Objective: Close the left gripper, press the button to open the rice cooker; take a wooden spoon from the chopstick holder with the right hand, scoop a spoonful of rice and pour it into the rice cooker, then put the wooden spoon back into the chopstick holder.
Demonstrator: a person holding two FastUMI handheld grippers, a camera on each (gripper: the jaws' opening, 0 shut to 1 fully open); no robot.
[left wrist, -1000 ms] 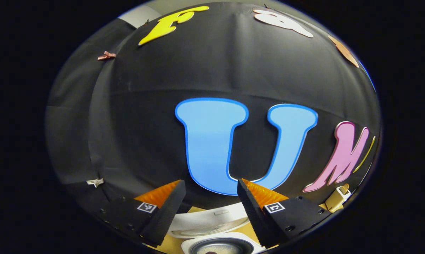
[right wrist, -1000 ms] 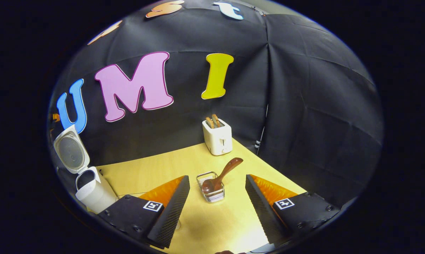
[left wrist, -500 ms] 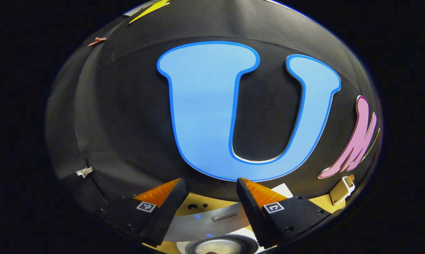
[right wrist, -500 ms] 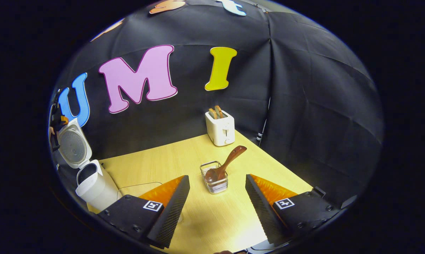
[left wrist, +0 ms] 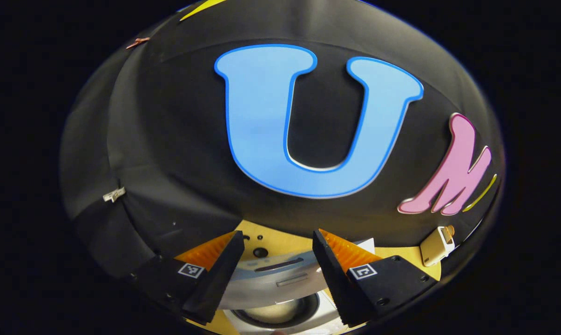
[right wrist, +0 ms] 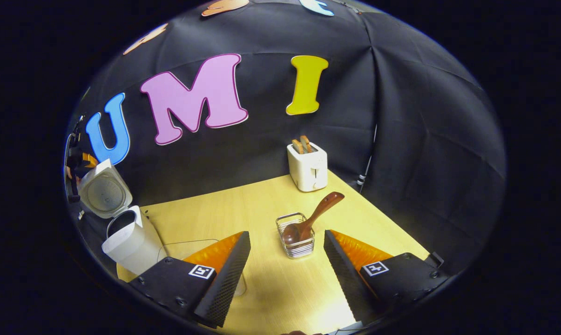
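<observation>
The white rice cooker stands at the table's left with its lid swung up and open. My left gripper hovers open right above it, and the grey inner side of the lid and the inner pot lie between and below its fingers. In the right gripper view that left gripper sits small behind the raised lid. A brown wooden spoon leans bowl-down in the wire chopstick holder. My right gripper is open and empty, a short way in front of the holder.
A white toaster with bread slices stands at the table's back corner, also seen as the toaster at the right. A clear container sits on the wooden table, partly hidden behind my right gripper's left finger. Black cloth walls the booth.
The left gripper's view has tipped down, showing more of the open lid, the pot and the table behind. The right gripper has swung left; holder and toaster now sit further right.
</observation>
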